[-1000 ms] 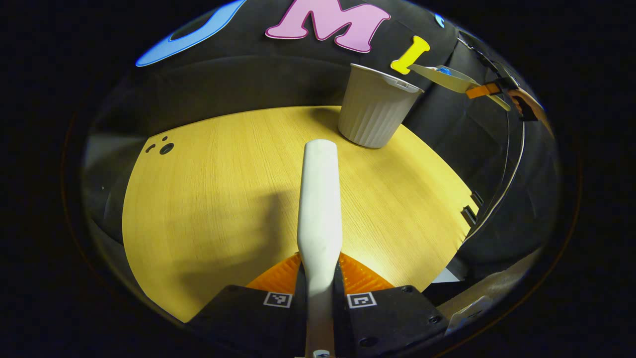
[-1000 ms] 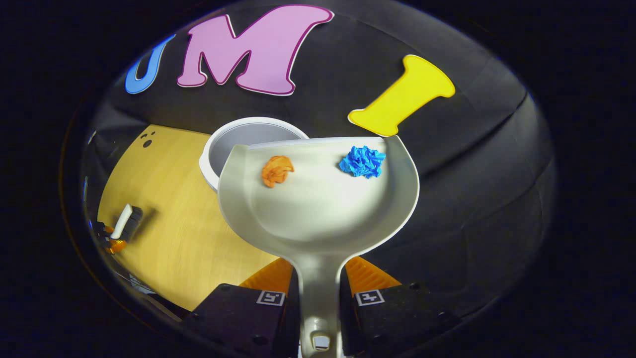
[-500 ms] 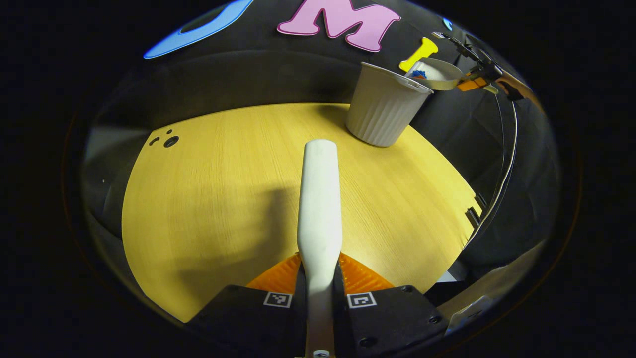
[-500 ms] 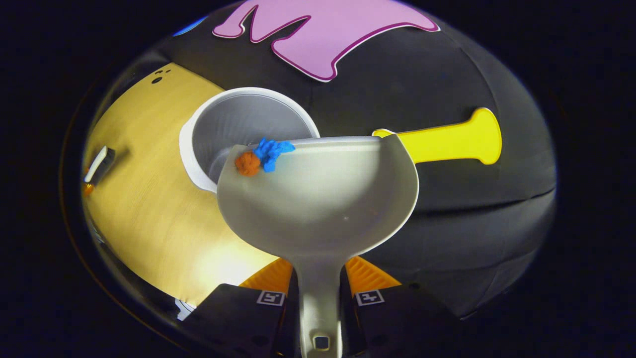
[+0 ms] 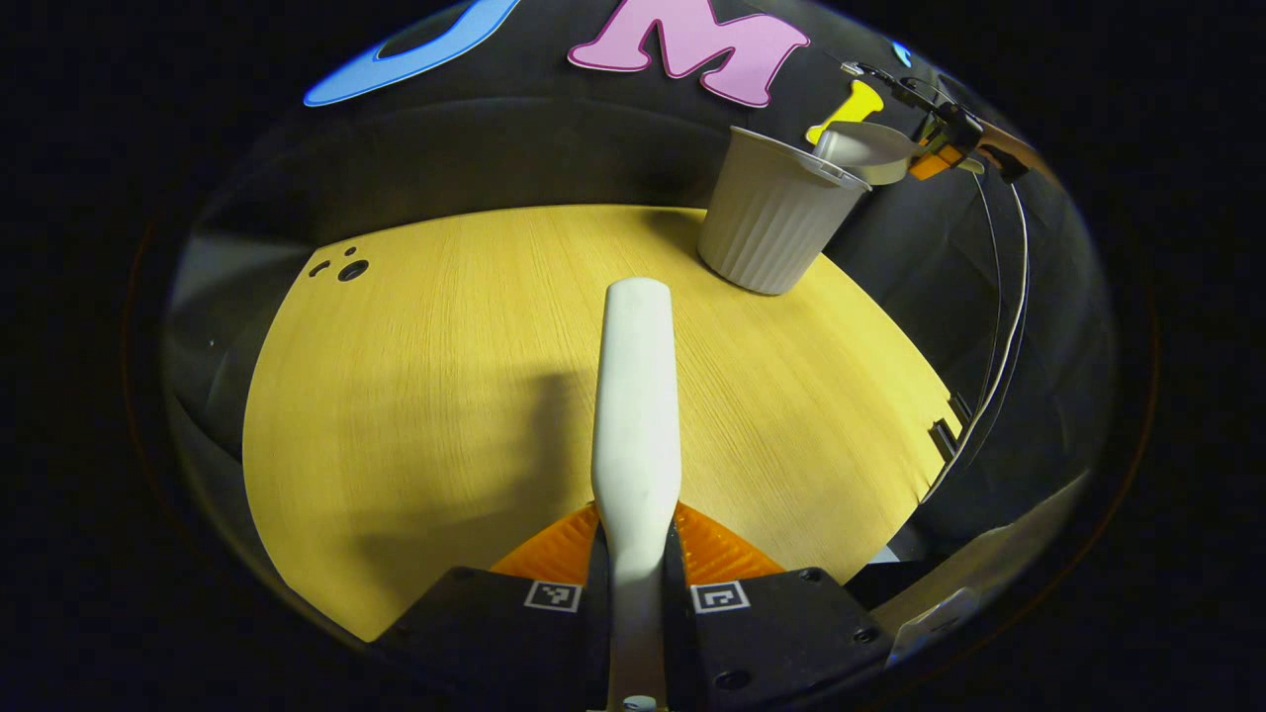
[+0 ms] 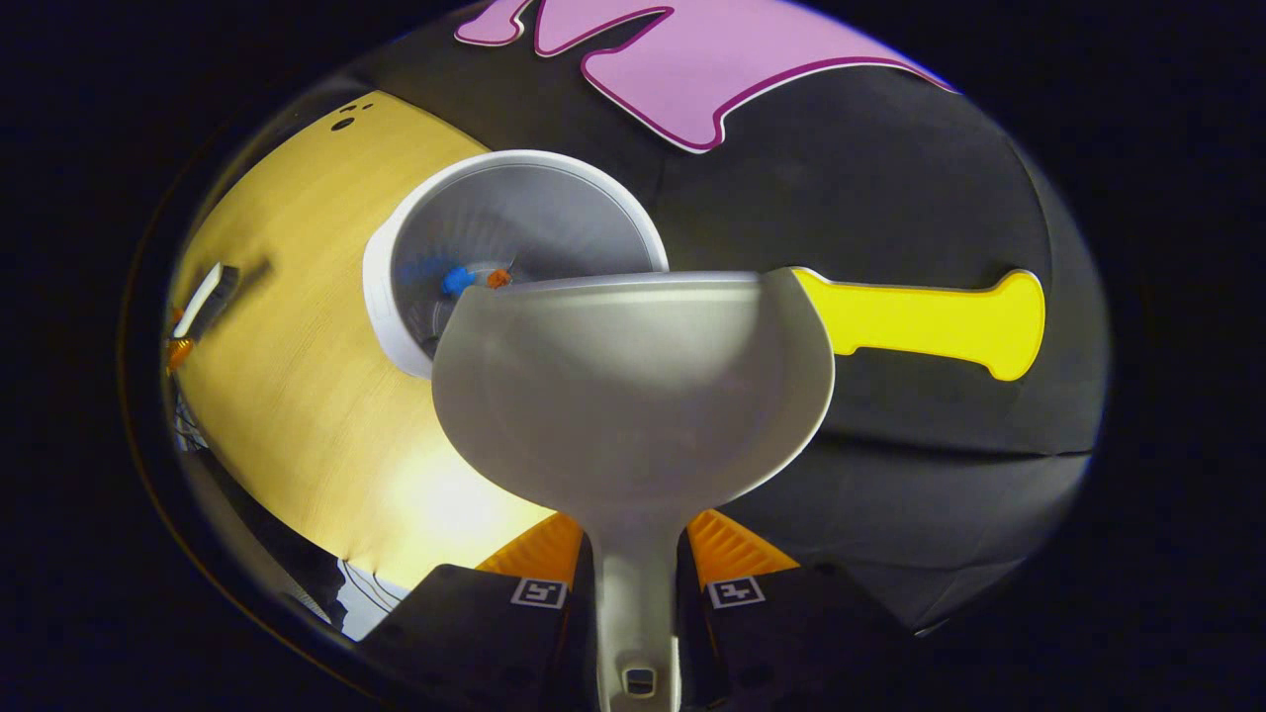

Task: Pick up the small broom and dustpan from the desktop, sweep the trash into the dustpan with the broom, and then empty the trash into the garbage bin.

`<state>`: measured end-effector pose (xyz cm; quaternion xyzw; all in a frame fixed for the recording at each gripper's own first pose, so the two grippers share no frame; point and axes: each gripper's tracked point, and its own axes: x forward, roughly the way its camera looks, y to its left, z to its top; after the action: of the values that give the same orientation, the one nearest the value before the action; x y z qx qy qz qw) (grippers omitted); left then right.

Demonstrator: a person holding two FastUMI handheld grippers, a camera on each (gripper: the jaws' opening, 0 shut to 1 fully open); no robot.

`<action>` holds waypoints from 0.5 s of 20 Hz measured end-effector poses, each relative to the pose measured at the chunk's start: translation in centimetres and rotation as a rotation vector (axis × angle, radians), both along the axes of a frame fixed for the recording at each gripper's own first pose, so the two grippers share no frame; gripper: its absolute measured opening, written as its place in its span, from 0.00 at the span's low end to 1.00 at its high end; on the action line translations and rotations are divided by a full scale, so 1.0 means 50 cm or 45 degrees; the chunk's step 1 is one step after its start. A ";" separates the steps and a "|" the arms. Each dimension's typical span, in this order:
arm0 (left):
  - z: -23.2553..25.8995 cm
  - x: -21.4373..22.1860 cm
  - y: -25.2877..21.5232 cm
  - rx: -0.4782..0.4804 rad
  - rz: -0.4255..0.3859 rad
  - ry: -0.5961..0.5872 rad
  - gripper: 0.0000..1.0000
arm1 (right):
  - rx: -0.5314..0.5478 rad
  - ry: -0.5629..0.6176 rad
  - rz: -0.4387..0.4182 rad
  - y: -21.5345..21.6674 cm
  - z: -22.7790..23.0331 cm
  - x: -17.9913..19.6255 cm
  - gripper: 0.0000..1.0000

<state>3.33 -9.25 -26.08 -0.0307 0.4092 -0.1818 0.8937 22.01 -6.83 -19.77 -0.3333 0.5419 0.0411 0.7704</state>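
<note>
Your right gripper point(image 6: 633, 554) clamps the dustpan point(image 6: 633, 386) tipped over the bin point(image 6: 514, 213) at the table's point(image 5: 445, 396) far edge, dropping trash point(image 6: 475, 279) inside; your left gripper point(image 5: 635, 554) clamps the broom point(image 5: 635, 396) clear.

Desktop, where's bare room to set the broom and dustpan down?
The wooden desktop is bare from the holes at its far corner across to the garbage bin. The bin's corner is crowded, with the dustpan over its rim.

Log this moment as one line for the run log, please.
stage: emptying | right gripper: grips grey plastic dustpan, tipped over white ribbed bin | blue and orange scraps: in bin | left gripper: holds white-handled broom
</note>
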 end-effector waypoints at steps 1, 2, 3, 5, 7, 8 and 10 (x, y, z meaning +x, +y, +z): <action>-0.002 -0.002 0.001 0.004 0.003 0.001 0.26 | 0.001 -0.008 -0.002 0.001 0.000 -0.001 0.37; -0.001 -0.003 0.002 0.009 0.005 0.000 0.26 | 0.004 -0.019 -0.005 0.001 0.000 -0.001 0.37; -0.001 -0.003 0.002 0.013 0.008 -0.001 0.26 | 0.017 -0.033 -0.011 0.002 0.001 -0.001 0.37; 0.003 -0.003 0.004 0.024 0.017 -0.010 0.26 | 0.083 -0.070 -0.039 0.009 -0.001 -0.009 0.37; 0.007 -0.003 0.005 0.039 0.024 -0.020 0.26 | 0.181 -0.122 -0.088 0.022 -0.006 -0.022 0.36; 0.011 -0.003 0.005 0.044 0.030 -0.025 0.26 | 0.238 -0.156 -0.114 0.031 -0.006 -0.031 0.37; 0.018 -0.003 0.006 0.055 0.042 -0.033 0.26 | 0.361 -0.230 -0.162 0.055 0.000 -0.055 0.39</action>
<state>3.19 -8.93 -25.19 -0.0158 0.4007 -0.1587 0.9022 19.26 -4.07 -19.79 -0.1885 0.4794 0.0382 0.8563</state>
